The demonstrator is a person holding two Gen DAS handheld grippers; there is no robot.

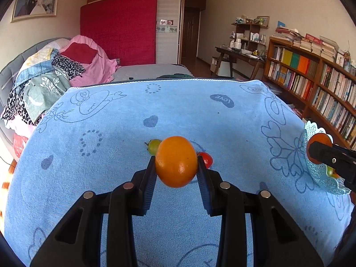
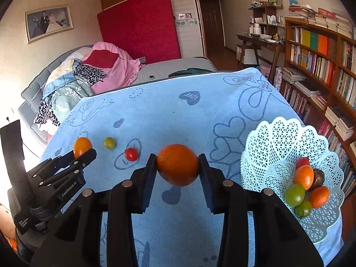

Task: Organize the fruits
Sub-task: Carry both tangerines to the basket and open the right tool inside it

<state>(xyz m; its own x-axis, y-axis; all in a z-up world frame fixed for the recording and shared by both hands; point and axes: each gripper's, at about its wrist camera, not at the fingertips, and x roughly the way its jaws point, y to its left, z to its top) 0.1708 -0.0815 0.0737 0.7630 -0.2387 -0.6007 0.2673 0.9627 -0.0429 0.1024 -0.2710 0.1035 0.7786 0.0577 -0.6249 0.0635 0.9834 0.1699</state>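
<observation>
Each of your grippers pinches an orange: the left gripper (image 1: pixel 176 166) over the blue towel (image 1: pixel 200 115), the right gripper (image 2: pixel 177 166) near the basket (image 2: pixel 278 133). Next, carry the right orange (image 2: pixel 177 164) rightward and let go above the basket.

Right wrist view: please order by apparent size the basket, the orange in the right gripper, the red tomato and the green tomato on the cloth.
1. Basket.
2. Orange in the right gripper; it is nearest the camera, so it looks enlarged.
3. Red tomato and green tomato: alike, no ranking.

Blue cartoon-printed cloth (image 2: pixel 200 120), pale-blue lattice basket (image 2: pixel 278 138), orange fruit (image 2: pixel 177 164).
</observation>
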